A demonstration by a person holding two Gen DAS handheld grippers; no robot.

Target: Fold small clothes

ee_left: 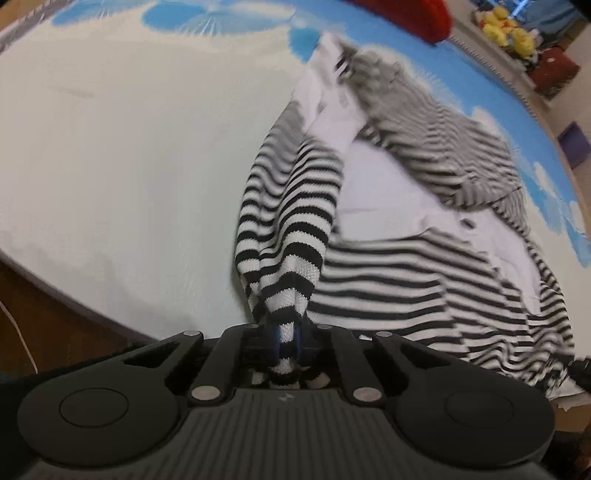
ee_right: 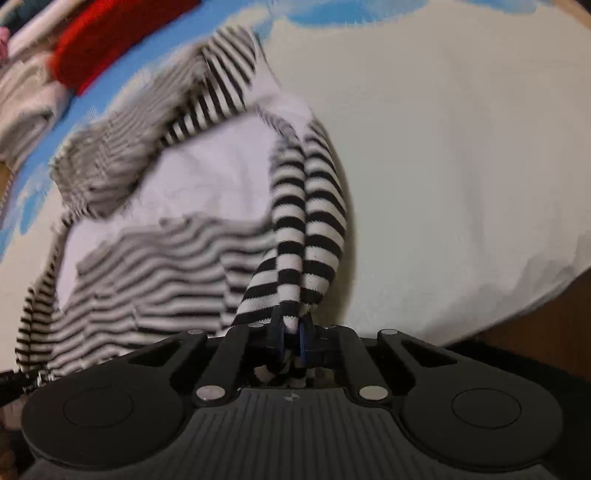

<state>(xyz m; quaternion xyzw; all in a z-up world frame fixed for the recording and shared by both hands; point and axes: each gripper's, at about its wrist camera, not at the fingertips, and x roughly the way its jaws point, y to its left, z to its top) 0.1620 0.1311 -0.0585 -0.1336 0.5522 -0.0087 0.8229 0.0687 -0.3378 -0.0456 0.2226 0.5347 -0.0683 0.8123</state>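
Note:
A black-and-white striped knit garment with white panels point(ee_left: 399, 258) lies on a white and blue bedsheet point(ee_left: 129, 147). My left gripper point(ee_left: 287, 339) is shut on a bunched striped edge of it and holds that edge raised off the sheet. My right gripper point(ee_right: 291, 336) is shut on another bunched striped edge of the same garment point(ee_right: 184, 258), also raised. The rest of the garment trails away across the sheet point(ee_right: 461, 147), blurred by motion. Both sets of fingertips are buried in the fabric.
A red garment point(ee_left: 417, 14) lies at the far end of the bed and also shows in the right wrist view point(ee_right: 110, 40). Yellow plush toys point(ee_left: 506, 29) and a dark red box point(ee_left: 554, 70) stand beside the bed. The bed's edge meets a brown floor point(ee_left: 66, 325).

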